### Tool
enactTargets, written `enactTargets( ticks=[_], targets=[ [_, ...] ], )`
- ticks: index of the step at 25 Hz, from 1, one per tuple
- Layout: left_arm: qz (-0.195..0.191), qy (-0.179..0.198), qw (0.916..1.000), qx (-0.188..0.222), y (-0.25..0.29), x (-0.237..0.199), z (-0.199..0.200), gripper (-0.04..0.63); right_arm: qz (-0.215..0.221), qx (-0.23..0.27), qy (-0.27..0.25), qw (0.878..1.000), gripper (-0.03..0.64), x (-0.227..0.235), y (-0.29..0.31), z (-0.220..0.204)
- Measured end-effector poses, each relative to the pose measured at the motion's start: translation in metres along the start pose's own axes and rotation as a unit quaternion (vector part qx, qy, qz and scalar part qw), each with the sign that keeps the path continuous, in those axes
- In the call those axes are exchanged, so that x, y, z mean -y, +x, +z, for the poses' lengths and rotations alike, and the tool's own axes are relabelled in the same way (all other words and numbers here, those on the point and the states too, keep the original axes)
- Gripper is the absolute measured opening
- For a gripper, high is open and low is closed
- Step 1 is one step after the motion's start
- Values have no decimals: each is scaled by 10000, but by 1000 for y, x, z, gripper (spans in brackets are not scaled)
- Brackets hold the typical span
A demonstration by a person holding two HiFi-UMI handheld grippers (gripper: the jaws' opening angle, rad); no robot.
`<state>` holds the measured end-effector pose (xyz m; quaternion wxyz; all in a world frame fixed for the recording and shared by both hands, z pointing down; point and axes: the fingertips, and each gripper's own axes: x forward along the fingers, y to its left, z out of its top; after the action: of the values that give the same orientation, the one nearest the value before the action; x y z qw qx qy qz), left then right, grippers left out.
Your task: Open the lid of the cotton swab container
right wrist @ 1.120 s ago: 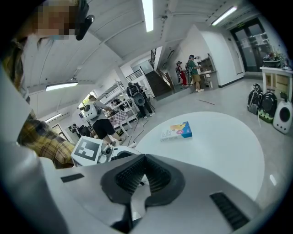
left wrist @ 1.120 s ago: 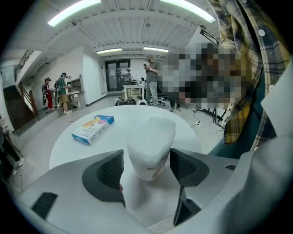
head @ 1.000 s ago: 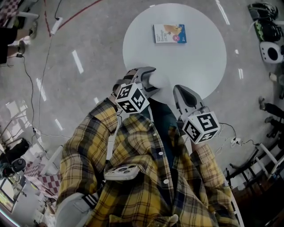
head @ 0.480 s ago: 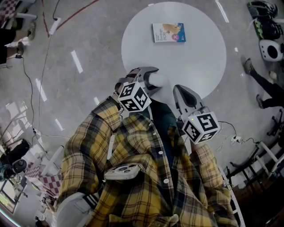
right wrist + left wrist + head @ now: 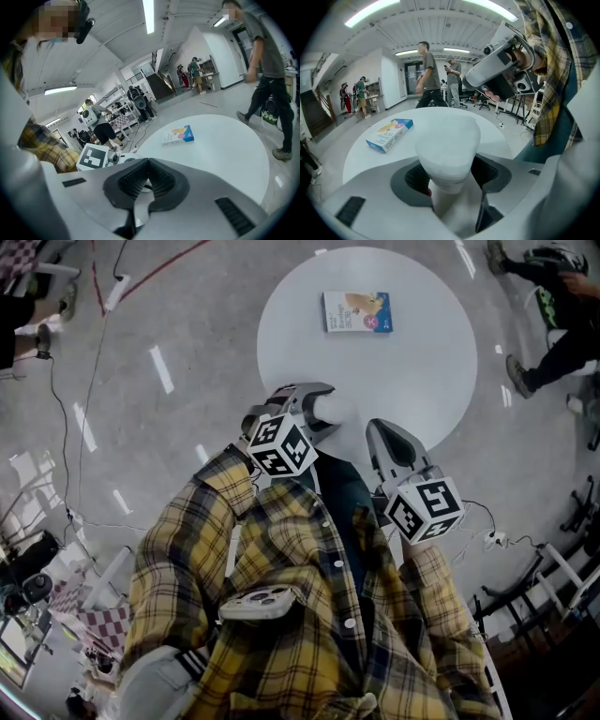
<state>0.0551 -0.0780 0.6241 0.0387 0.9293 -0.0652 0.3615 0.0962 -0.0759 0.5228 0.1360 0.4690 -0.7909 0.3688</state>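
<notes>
- The left gripper [image 5: 447, 174] sits at the near edge of the round white counter [image 5: 422, 362]. Its jaws have just been closing, and they pinch the cotton swab container [image 5: 447, 140] between both dark ribbed pads.
- The container is plain white. Its narrower end is seated in the grip and its wider end points toward the middle of the counter. No seam of a lid can be made out, nor whether its base rests on the counter.
- The right gripper [image 5: 146, 180] is just off the near edge of the counter, to the right of the container and apart from it. Its jaws are pressed together with nothing between them.
- A flat blue box [image 5: 357, 311] lies toward the far side of the counter, well apart from both grippers.
- A passer-by [image 5: 267, 70] is on the floor beyond the far right edge of the counter.
- A yellow plaid shirt [image 5: 281, 615] fills the head view on the near side of the counter.
</notes>
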Motion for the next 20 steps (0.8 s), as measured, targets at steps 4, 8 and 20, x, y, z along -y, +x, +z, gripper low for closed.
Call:
enactTargets(
  ticks=[4,8,20],
  targets=[
    [65,-17,10000,15,-3,-2,5,272,18,27,-39,10000,17,0,-2,4],
    [140,-107,9998,31,-10,-3,14,272,73,51,-97,9999,17,-3,-4,10],
    [300,-273,9991,-103,-40,3,46,272,437,292,-481,9975,17,-23,-19,47]
  ],
)
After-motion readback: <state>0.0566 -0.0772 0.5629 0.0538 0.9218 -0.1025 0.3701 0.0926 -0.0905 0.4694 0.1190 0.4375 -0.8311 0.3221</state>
